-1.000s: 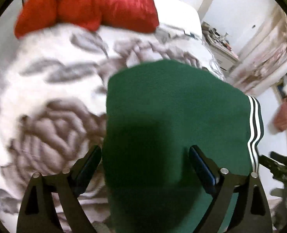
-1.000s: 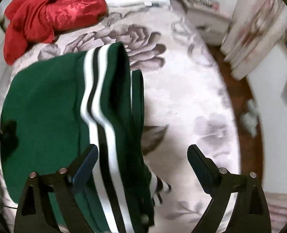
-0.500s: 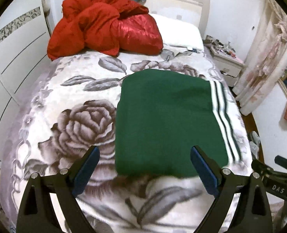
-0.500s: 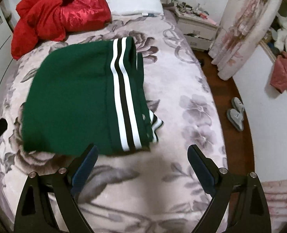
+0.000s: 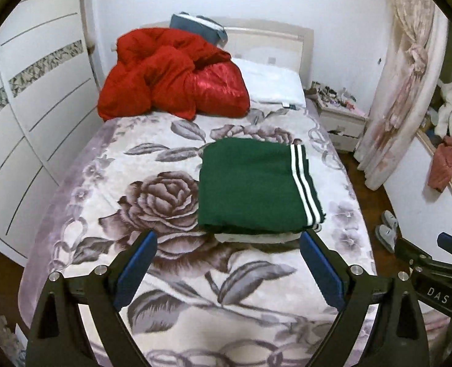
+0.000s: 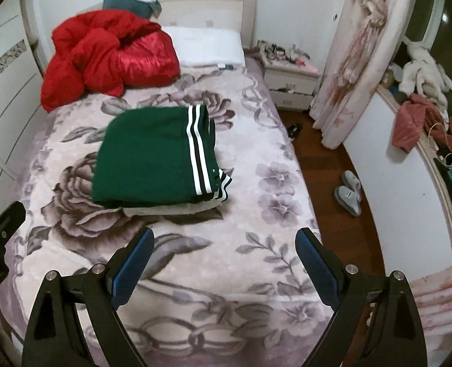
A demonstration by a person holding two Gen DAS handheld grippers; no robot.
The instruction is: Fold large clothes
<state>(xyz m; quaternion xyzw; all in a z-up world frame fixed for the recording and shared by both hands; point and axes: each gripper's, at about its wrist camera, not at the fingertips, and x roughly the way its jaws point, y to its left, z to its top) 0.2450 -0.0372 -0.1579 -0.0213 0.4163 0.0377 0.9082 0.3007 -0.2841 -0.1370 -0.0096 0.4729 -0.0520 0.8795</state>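
Note:
A dark green garment (image 5: 250,183) with white side stripes lies folded in a flat rectangle on the floral bedspread (image 5: 109,189); it also shows in the right wrist view (image 6: 152,159). My left gripper (image 5: 226,263) is open and empty, held back above the near part of the bed, apart from the garment. My right gripper (image 6: 224,258) is open and empty too, also short of the garment. Part of the right gripper (image 5: 434,275) shows at the right edge of the left wrist view.
A red quilt (image 5: 164,73) and a white pillow (image 5: 271,82) lie at the head of the bed. A white wardrobe (image 5: 20,107) stands left. A nightstand (image 6: 290,76), curtain (image 6: 357,49), slippers (image 6: 348,192) on wood floor and a cluttered counter (image 6: 421,116) are right.
Both grippers have pulled back and up from the green garment, which was close between the fingers a second ago and now lies folded on the bed farther away.

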